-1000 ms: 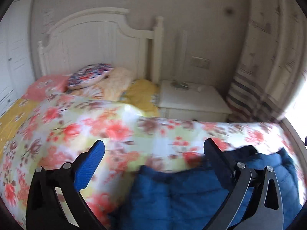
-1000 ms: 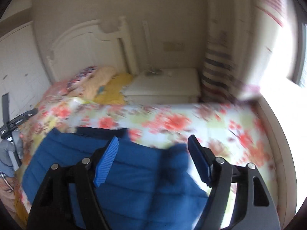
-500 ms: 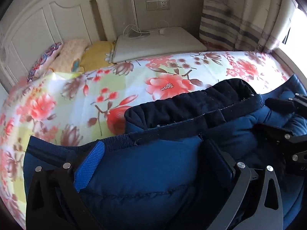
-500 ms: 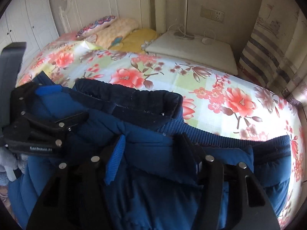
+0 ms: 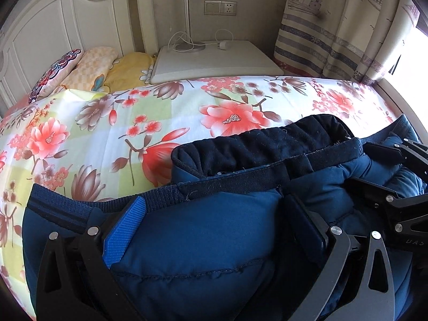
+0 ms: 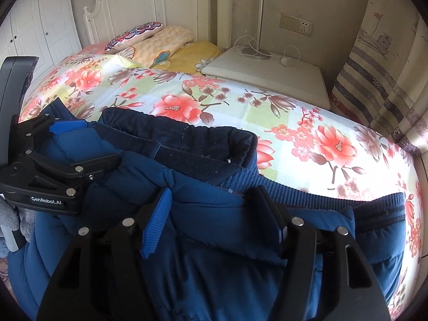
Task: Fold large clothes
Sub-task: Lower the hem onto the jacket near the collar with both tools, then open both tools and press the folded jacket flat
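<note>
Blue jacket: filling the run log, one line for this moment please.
blue jacket on floral bedspread | left gripper open on it | right gripper open on it

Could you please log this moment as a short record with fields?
garment: blue padded jacket, dark collar toward the headboard
surface: floral bedspread
left gripper: open, fingers pressed into the jacket
right gripper: open, fingers astride a jacket fold
behind bed: white nightstand, striped curtain
</note>
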`<state>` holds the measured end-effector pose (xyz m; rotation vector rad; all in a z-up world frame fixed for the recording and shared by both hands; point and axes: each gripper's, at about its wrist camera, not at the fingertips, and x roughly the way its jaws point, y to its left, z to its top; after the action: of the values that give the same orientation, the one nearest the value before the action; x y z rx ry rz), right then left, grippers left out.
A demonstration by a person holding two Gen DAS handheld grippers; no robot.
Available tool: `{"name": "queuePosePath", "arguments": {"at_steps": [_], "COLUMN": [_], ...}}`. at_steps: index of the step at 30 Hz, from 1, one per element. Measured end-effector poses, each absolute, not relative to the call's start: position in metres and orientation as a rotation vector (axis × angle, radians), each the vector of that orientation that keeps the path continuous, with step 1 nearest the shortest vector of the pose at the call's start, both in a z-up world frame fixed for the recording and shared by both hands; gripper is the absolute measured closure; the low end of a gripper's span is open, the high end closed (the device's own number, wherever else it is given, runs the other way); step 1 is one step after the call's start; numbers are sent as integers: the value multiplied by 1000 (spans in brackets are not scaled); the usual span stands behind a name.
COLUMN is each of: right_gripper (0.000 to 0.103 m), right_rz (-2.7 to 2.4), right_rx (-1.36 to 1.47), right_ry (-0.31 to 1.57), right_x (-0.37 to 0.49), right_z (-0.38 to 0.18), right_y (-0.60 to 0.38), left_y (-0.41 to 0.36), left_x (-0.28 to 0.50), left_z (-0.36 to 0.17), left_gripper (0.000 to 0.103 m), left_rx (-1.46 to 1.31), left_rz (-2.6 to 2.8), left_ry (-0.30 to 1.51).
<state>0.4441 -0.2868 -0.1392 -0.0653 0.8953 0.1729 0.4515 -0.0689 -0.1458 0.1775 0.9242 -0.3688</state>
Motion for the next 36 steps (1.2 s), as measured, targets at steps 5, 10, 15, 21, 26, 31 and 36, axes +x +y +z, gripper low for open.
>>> {"name": "queuePosePath", "arguments": {"at_steps": [5,10,15,21,26,31,36], "right_gripper": [35,35,26,16,15,15,18], "right_rz": [149,161,13,30,14,7,-117], "right_rx": [-91,-65,-124,177,139,125,-17], "right_ry": [883,907,834,854,854,859,895], "right_x": [442,439,410,410,411,416,407], "right_z": [-138,-128,-97,-152,-155,-155,-124], "right_y": [-283,-295,-345,-416,-411,-409,-384], "left_y": [-68,-45,11,52,55,57,44], "left_x": [450,442,433,460,462,464,440], "left_z": [-144,-116,-94,-136,-139,-140,-112], "left_gripper": [4,4,4,4,4,4,4], "left_rx": [172,121,170,1,-19,-33,80], "left_rz": [-371,-393,-272,-235,-233,-216,-94], "left_ry": [916,905,835,968,970,977,903]}}
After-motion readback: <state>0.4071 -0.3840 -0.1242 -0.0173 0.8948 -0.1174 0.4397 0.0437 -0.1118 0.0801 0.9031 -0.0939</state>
